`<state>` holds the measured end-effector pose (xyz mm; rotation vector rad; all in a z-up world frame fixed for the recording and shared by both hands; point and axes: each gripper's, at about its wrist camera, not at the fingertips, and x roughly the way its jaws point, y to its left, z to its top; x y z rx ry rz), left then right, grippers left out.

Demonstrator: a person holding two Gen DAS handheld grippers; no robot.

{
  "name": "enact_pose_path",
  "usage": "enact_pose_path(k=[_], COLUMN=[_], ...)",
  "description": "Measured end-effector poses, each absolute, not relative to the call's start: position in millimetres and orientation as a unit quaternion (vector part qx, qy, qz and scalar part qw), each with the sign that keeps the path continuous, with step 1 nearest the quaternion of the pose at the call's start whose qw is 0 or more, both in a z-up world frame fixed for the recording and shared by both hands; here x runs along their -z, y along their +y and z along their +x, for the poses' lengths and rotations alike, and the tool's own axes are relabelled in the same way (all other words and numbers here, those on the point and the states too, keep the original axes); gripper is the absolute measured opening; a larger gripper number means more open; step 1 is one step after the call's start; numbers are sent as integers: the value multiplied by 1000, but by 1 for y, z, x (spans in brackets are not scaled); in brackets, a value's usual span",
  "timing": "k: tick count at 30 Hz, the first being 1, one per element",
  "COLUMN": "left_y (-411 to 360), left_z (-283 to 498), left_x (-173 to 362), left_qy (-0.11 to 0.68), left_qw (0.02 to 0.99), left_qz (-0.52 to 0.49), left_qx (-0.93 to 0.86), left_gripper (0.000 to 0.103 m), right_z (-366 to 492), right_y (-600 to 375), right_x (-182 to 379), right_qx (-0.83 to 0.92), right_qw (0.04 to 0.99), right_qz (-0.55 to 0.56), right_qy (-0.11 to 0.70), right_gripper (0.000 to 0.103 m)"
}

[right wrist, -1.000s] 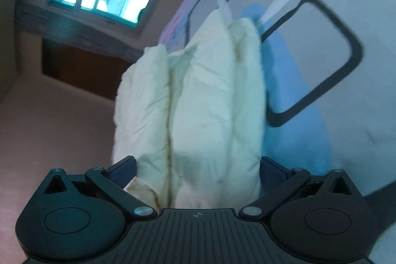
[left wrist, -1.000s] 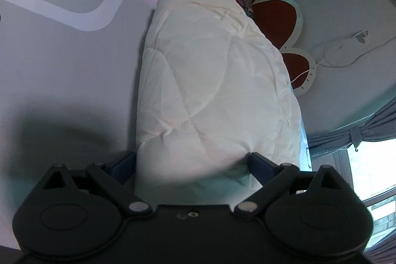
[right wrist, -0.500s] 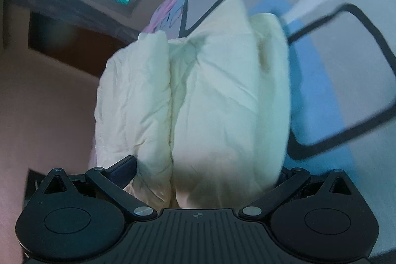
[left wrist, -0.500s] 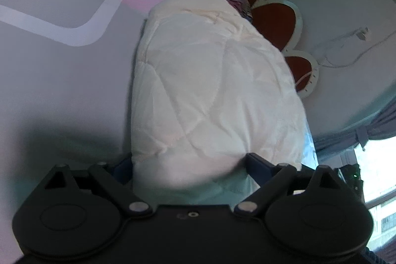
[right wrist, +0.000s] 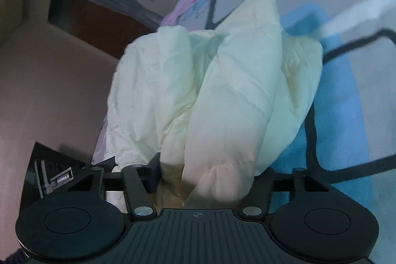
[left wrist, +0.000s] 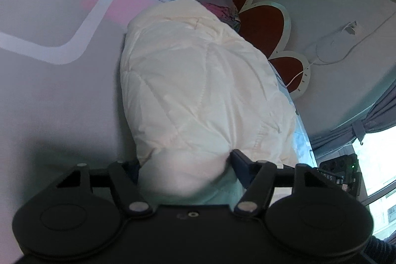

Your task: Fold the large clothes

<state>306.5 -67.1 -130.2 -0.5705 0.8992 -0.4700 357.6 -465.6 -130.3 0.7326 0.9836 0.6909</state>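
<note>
The folded cream quilt (left wrist: 198, 90) fills the space straight ahead of both grippers. In the left wrist view, the bedsheet (left wrist: 49, 95) to its left is bare and gives free room. On the other side, the headboard (left wrist: 262, 24) and the wall (left wrist: 334, 4) stand close to the quilt and block the way.

Quilt's (left wrist: 198, 90) near end blurred between hand-held gripper fingers (left wrist: 241, 161)
</note>
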Motion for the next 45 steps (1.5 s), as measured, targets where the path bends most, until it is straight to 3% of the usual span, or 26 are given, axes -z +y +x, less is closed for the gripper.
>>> enact_pose_path(k=[13,25,39,45], left_y=[-53,54,171,208], left_z=[315,325,334,340], left_x=[88,48,49,74], left_qy=[381,331,335,352], left_qw=[851,869,874,865], left_qz=[-237,-237,-253,-271], left_qx=[273,280,244,234], left_gripper=[65,65,65,65], right_z=[351,375,428,438], right_y=[-439,-314,-172,-138], right_x=[78,29,47,73], right_qx=[-320,-340,-359,-355], right_qw=[796,816,806,795], right_qz=[312,281,261,266], right_qy=[409,375,392,414], right_gripper=[49,49,49,49])
